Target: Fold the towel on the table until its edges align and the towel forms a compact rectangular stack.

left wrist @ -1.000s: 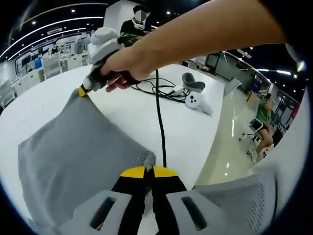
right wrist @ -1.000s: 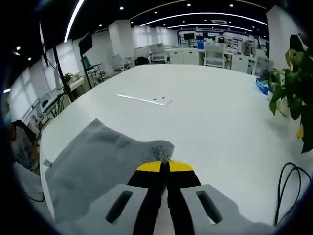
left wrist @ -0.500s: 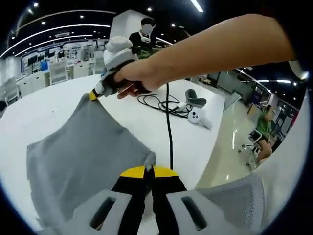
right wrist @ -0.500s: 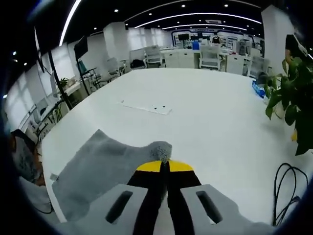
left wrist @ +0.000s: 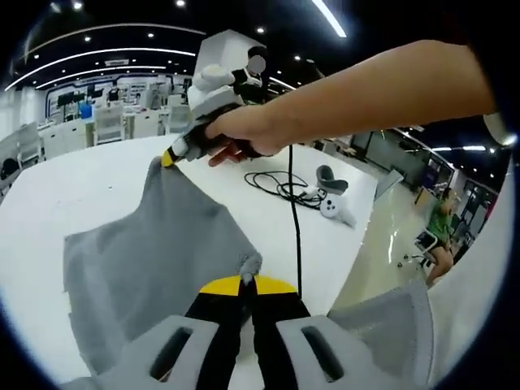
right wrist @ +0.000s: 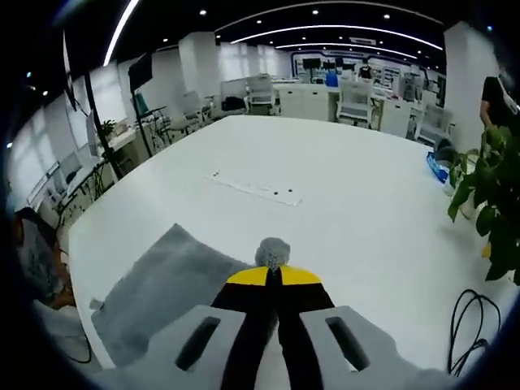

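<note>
Grey terry-cloth towel (left wrist: pixel 154 252) lifted by two corners above the white round surface (left wrist: pixel 81 187), lower part trailing down toward it. Left gripper (left wrist: pixel 246 282) with yellow-tipped fingers (left wrist: pixel 219 286) pressed together, a small tuft of one corner pinched between them. Right gripper (left wrist: pixel 172 156) seen across in the left gripper view, held in a hand (left wrist: pixel 244 134), fingers likewise closed on the opposite corner, cloth hanging from it in a peak. Right gripper view: own tips (right wrist: pixel 274 275) closed tight, a bunched knob of towel (right wrist: pixel 162 292) poking out above them, the rest draping down and left over the surface. Judged soft, light and limp: sags between the two holds, folds wherever unsupported, no stiffness to carry an edge. Nap looks grippy rather than slick, so a thin pinch at the corner should hold, though a small bite could slip out if tugged hard. Best hold at the very corners along one edge, kept taut enough between them to stay straight when laid down. Black cable (left wrist: pixel 288 183) and white controller (left wrist: pixel 333 207) lying on the far part of the surface, well apart from the cloth.
</note>
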